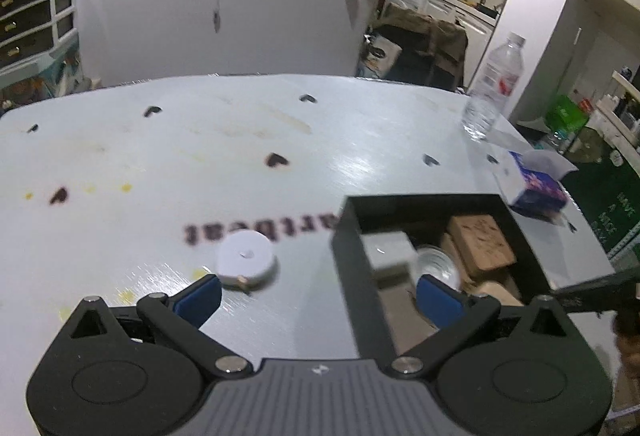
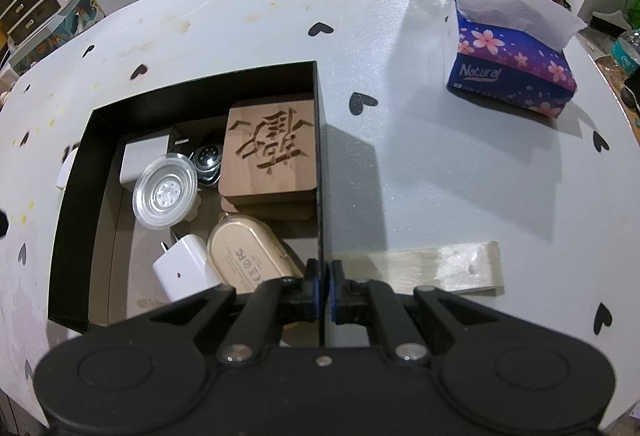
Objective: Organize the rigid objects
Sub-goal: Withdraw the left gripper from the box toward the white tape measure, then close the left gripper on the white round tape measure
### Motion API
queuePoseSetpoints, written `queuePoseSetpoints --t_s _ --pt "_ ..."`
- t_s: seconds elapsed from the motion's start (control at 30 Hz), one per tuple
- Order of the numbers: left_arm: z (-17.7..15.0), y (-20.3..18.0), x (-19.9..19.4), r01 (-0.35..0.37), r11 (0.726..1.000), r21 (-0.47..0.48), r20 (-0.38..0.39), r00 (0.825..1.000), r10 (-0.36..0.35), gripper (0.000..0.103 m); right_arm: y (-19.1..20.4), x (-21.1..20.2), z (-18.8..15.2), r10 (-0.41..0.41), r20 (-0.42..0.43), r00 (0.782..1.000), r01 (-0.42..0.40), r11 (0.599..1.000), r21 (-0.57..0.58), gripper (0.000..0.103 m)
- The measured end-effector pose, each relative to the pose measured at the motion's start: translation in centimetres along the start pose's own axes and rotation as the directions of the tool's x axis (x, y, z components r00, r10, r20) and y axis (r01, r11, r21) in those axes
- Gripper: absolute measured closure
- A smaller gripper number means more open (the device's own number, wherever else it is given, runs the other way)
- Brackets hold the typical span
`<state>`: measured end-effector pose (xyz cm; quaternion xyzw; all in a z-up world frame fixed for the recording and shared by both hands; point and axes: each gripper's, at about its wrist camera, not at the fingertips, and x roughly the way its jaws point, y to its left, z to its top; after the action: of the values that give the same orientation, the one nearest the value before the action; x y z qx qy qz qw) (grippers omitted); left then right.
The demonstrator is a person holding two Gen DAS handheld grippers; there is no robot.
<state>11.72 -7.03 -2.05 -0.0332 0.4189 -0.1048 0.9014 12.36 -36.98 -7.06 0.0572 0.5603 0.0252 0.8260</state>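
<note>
We count one box [image 2: 316, 163] on the counter [image 2: 400, 175], right fingers [image 2: 323, 290] clamped on its wall, one tape measure [image 1: 247, 260] just ahead of left fingers [image 1: 200, 298], spread apart, empty.

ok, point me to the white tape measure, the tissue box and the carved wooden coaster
tape measure [image 1: 247, 260], left wrist view, flat top face
tissue box [image 2: 516, 69], right wrist view, blue flowered side
wooden coaster [image 2: 270, 151], right wrist view, carved top face
</note>
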Motion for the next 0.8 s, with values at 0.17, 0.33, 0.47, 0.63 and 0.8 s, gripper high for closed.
queuePoseSetpoints --t_s 0.17,0.33,0.47,0.63,0.8 --pt "0.4 1.4 2.1 -0.020 0.998 0.054 0.000 1.000 0.020 0.020 -0.1 0.0 0.0 0.002 -0.001 1.000 -0.002 1.000 0.006 0.098" --pt "0.6 2.9 5.3 -0.039 0.995 0.087 -0.048 0.998 0.044 0.030 -0.4 0.0 0.0 0.005 0.000 1.000 -0.005 1.000 0.023 0.097" --pt "0.9 4.0 7.5 -0.051 0.994 0.101 -0.068 0.996 0.058 0.031 -0.4 0.1 0.0 0.004 0.001 1.000 -0.004 0.999 0.036 0.097" --pt "1.4 4.7 9.7 -0.056 0.991 0.121 -0.085 0.994 0.067 0.033 -0.4 0.1 0.0 0.004 -0.002 1.000 -0.004 0.999 0.049 0.097" --pt "1.5 4.7 11.2 -0.061 0.988 0.142 -0.094 0.993 0.074 0.039 -0.4 0.1 0.1 0.002 -0.003 1.000 -0.001 0.998 0.058 0.097"
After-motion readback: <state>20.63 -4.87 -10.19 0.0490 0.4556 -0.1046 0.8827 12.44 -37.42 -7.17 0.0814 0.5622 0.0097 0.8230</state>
